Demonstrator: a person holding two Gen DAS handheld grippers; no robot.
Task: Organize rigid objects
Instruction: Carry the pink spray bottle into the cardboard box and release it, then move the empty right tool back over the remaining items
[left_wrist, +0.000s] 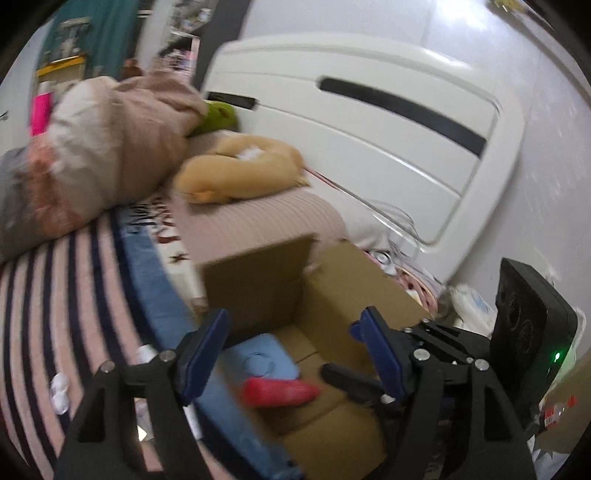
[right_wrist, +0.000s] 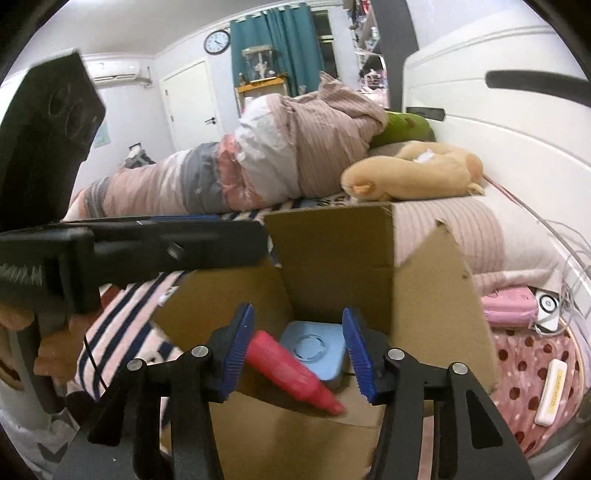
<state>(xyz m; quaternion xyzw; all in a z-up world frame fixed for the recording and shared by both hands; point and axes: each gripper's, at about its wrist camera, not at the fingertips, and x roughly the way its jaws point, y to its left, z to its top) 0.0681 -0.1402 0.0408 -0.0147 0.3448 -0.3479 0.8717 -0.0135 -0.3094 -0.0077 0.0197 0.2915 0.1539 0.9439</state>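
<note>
Two grippers are shown above an open brown cardboard box (right_wrist: 332, 266) resting on a bed. Inside the box, a red plastic bottle with a tapered nozzle (right_wrist: 291, 371) lies tilted against a pale blue, rounded-square plastic case (right_wrist: 314, 349); both sit just ahead of and below the right gripper (right_wrist: 295, 354), between the lines of its fingers. Its blue-padded jaws stand partly apart and nothing is pressed by them. The left gripper (left_wrist: 291, 354) is likewise seen with jaws well apart and empty, the bottle lying below it, although that view is blurred and contact cannot be ruled out with certainty. The step in hand is judged to be release and withdrawal after placing. It is best done by lifting each tool straight up, clear of the upright box flaps (right_wrist: 436, 288), so that neither flap nor contents are dragged.
</note>
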